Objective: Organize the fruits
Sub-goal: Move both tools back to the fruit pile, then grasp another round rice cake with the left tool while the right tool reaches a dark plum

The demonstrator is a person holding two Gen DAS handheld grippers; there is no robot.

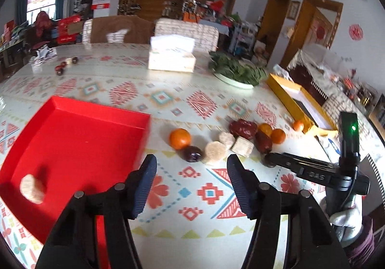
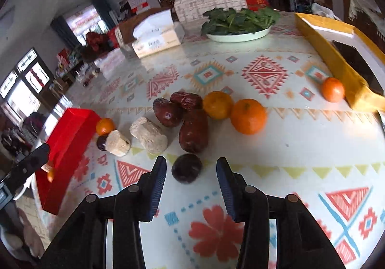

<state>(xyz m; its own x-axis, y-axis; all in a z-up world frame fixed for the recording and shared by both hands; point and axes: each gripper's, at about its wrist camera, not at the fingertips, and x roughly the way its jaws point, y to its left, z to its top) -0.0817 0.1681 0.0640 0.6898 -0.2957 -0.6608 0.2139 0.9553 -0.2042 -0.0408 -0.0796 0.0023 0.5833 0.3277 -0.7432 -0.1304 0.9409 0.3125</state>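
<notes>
One large surface (image 1: 149, 81) under patterned white oilcloth with red and teal diamonds, carrying everything. Shallow red square cardboard tray (image 1: 72, 139) at left, holding one beige puffed-grain cake (image 1: 32, 188), blurred. Long yellow flat box (image 2: 336, 52) at far right edge. White plate of dark leafy greens (image 2: 238, 24) and cream tissue box (image 2: 156, 39) at back. Left tool (image 1: 191, 184) low over bare oilcloth just right of tray, jaws apart, nothing between. Right tool (image 2: 191, 183) angled down, jaws apart, small dark purple round plum (image 2: 186, 171) lying between the tips, pads not touching it. Fruit cluster just beyond: three wrinkled dark red jujubes (image 2: 193, 131) touching each other, two orange mandarins (image 2: 247, 116) side by side at their right, two beige cylindrical grain cakes (image 2: 149, 135) at left. Smaller mandarin (image 2: 105, 126) and second dark plum (image 2: 102, 142) near tray wall. Lone small mandarin (image 2: 332, 89) against yellow box.
</notes>
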